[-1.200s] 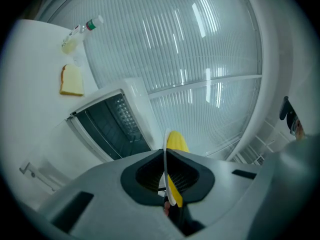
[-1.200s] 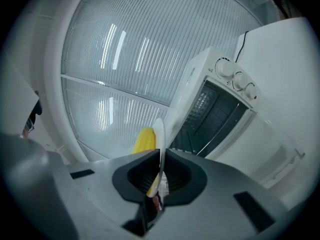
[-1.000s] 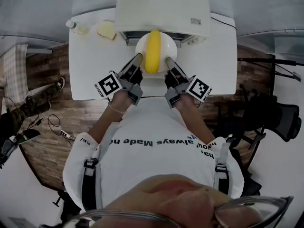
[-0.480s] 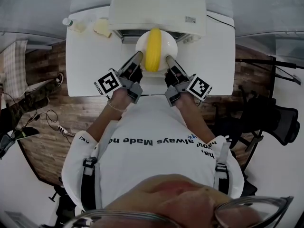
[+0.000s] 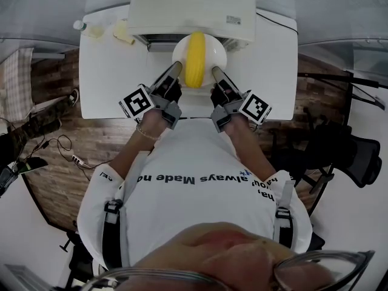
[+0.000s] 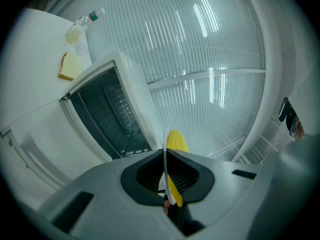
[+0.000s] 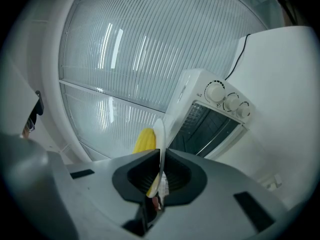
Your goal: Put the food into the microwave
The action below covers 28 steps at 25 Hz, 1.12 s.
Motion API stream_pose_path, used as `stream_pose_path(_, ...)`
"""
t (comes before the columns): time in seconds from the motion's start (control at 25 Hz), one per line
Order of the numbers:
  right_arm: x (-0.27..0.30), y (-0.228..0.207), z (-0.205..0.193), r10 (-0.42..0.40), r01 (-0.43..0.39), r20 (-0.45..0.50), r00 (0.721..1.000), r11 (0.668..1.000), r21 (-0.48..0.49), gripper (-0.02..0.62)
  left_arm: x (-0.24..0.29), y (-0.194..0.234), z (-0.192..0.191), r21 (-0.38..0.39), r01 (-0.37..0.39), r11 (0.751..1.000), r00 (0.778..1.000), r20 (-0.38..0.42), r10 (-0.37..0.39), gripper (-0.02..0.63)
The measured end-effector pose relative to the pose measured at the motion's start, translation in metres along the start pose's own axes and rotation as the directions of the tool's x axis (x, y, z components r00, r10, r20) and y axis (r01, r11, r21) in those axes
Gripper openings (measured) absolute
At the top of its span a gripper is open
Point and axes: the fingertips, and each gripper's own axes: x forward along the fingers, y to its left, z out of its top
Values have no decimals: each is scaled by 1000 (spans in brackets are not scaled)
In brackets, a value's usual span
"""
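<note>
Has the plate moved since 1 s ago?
Yes, slightly. The plate has edged forward toward the microwave; its far rim now sits further under the microwave's front edge.

Corn (image 5: 195, 58) on plate (image 5: 216, 51) before microwave (image 5: 188, 5)

The left tongs (image 6: 166, 154) and right tongs (image 7: 161, 154) look like matt grey plastic with dark ribbed pads (image 6: 147, 176). The plate (image 5: 215, 56) is smooth, glossy white, and the corn cob (image 5: 195, 65) a duller yellow. The microwave (image 5: 191, 8) has a smooth cream casing, the desk (image 5: 109, 77) is plain matt white, and the floor (image 5: 66, 150) is grained brown wood planks.
</note>
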Motion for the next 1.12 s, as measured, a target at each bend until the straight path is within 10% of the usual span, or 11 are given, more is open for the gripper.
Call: stream_pose_path(1.12, 17, -70, -40, -75, 78, -54, 996, 995, 62, 26, -10, 81, -17, -46, -92, 995, 995, -44, 90, 18)
